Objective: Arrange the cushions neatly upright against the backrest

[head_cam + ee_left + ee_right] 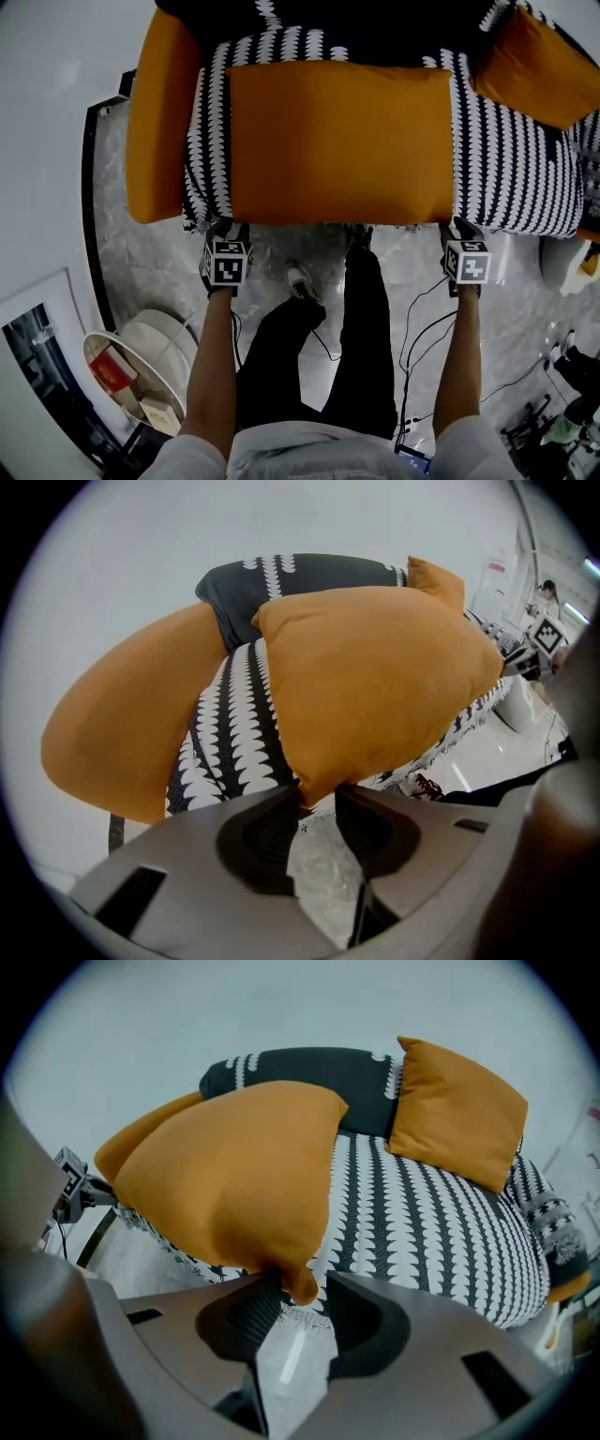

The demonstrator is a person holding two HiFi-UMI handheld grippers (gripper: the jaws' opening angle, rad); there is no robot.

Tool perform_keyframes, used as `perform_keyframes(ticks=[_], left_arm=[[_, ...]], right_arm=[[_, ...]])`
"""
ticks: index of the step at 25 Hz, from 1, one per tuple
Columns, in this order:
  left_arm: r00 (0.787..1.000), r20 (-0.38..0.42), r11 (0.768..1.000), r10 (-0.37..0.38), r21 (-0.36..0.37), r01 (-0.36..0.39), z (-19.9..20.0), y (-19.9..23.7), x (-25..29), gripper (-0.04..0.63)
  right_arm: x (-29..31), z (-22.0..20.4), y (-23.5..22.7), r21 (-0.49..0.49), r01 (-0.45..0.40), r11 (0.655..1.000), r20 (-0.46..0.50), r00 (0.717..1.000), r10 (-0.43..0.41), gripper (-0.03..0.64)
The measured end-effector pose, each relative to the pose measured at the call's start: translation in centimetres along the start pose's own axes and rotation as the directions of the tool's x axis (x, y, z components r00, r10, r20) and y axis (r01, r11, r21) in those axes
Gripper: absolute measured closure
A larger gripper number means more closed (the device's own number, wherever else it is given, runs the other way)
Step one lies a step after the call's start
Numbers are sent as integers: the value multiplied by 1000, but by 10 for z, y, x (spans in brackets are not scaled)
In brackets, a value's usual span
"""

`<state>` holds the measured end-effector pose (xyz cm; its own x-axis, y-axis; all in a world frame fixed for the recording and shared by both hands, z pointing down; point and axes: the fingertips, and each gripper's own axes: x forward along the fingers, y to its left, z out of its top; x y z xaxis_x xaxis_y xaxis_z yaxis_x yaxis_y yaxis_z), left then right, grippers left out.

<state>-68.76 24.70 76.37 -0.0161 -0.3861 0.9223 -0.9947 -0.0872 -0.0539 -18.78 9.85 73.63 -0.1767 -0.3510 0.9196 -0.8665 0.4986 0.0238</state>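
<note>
A large orange cushion [342, 141] [375, 677] [234, 1166] lies flat across the black-and-white patterned sofa seat [511, 159]. My left gripper [228, 227] [319, 794] is at its front left corner and my right gripper [459, 225] [305, 1288] at its front right corner. Each corner tip pokes between open jaws, and the pads do not press it. A second orange cushion [159, 112] [131, 724] leans along the sofa's left side. A third [539, 66] [455, 1110] stands tilted at the back right against the dark backrest [309, 1068].
The person's dark-trousered legs [347, 347] stand on the marble floor just in front of the sofa, with cables [422, 328] trailing beside them. A round white side table [141, 361] holding books is at the lower left. A pale round object [560, 262] sits at the right.
</note>
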Motion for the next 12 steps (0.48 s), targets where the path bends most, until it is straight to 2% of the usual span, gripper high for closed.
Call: perform_keyframes(ticks=[1, 5, 8, 12], left_arm=[[1000, -2, 1000, -2, -14, 2, 2, 0, -1, 453], [1000, -14, 997, -11, -75, 10, 9, 2, -5, 488], [1000, -21, 993, 6, -121, -9, 16, 4, -15, 540], [999, -34, 983, 8, -183, -14, 30, 5, -36, 554]], right_arm=[[0, 2, 1, -5, -7, 1000, -7, 1000, 7, 469], [-9, 10, 7, -2, -8, 1000, -35, 999, 8, 558], [-19, 19, 9, 25, -18, 1000, -51, 999, 19, 561], [-40, 37, 5, 17, -37, 999, -74, 997, 38, 563]])
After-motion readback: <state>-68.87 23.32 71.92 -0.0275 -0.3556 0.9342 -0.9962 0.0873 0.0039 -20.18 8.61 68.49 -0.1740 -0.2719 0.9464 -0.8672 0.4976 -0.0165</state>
